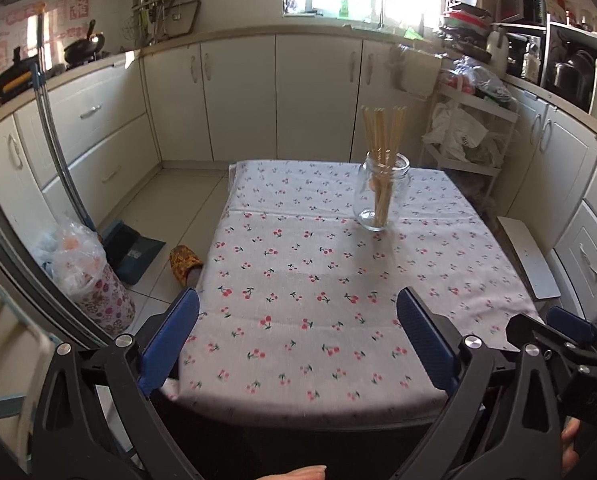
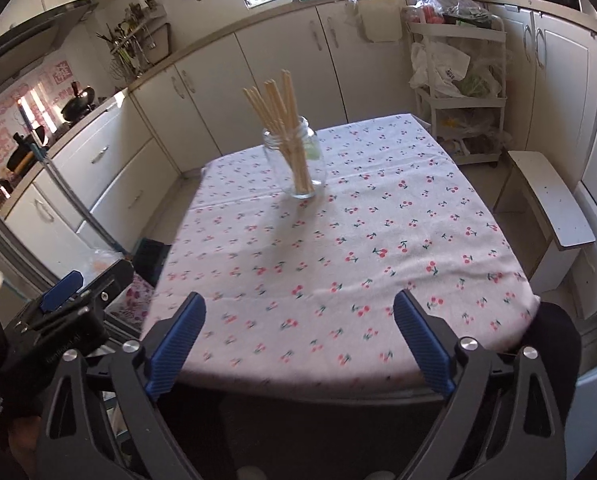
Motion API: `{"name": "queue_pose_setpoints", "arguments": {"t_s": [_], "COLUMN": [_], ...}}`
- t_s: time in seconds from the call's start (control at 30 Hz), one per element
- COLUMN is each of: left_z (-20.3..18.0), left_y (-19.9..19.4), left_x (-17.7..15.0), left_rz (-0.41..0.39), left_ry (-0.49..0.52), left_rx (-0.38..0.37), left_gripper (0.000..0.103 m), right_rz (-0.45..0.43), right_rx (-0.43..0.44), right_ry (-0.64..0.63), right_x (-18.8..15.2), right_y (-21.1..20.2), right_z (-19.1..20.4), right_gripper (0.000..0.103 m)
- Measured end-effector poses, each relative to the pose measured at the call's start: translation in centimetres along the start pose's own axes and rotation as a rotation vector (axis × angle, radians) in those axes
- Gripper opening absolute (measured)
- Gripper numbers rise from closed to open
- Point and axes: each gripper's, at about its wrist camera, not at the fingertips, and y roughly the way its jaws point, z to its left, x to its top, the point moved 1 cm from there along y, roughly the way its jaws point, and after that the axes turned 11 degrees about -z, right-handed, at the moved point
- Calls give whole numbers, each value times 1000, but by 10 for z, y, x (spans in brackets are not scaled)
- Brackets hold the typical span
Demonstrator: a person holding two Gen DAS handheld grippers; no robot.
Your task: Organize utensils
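Item one, nearest the lens: left gripper [image 1: 298, 344], blue pads spread wide apart over the near edge of the table, nothing between them and nothing touched. Item two: right gripper [image 2: 300, 344], pads likewise standing wide with only cloth visible in the gap, holding nothing. Item three, left of the table in the left wrist view: floral waste bin [image 1: 98, 292] lined with a plastic bag, dustpan [image 1: 132, 254] beside it on the tiled floor, one patterned slipper [image 1: 184, 264] at the table's corner. Item four: table [image 1: 298, 280] under a cherry-print cloth, its surface bare save for one vessel. Item five, toward the far side of the table, right of centre in the left wrist view: glass jar [image 1: 382, 194], upright, containing a bundle of chopsticks [image 1: 382, 132] that lean against the rim and stand well above it (exact count not legible). Item six, right of the table: white stool [image 2: 550, 200] and a tiered trolley [image 2: 458, 92] stacked with bags. Status of work, as judged: no loose utensil is visible on the cloth in either view, every stick in sight is already in the jar, and both grippers hang empty and well apart from it, so the sorting appears complete or very nearly so; nothing remaining is evident.
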Motion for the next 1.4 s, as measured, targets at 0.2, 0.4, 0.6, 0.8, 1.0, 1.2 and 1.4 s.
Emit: {"name": "queue_pose_setpoints", "arguments": {"t_s": [0.2, 0.4, 0.6, 0.8, 1.0, 1.2, 1.4], "left_z": [3, 8, 8, 5, 16, 18, 15], "left_y": [-51, -83, -116, -145, -170, -185, -192], "left_x": [10, 23, 33, 21, 18, 19, 20], "left_rz": [-21, -5, -13, -11, -48, -90, -105], "left_ry": [16, 0, -47, -11, -48, -52, -37], "left_rx": [29, 19, 3, -12, 13, 14, 11], "left_gripper": [95, 95, 95, 95, 95, 95, 95], "right_rz": [-26, -29, -63, -27, -65, -100, -114], "right_rx": [5, 17, 52, 56, 48, 49, 52], "right_ry": [-6, 7, 28, 55, 44, 8, -6], "right_x": [-5, 7, 18, -5, -10, -9, -10], "right_y": [-48, -82, -122, -138, -159, -171, -175], "right_z": [17, 22, 33, 32, 35, 41, 41], "right_gripper": [96, 96, 96, 96, 96, 96, 96]}}
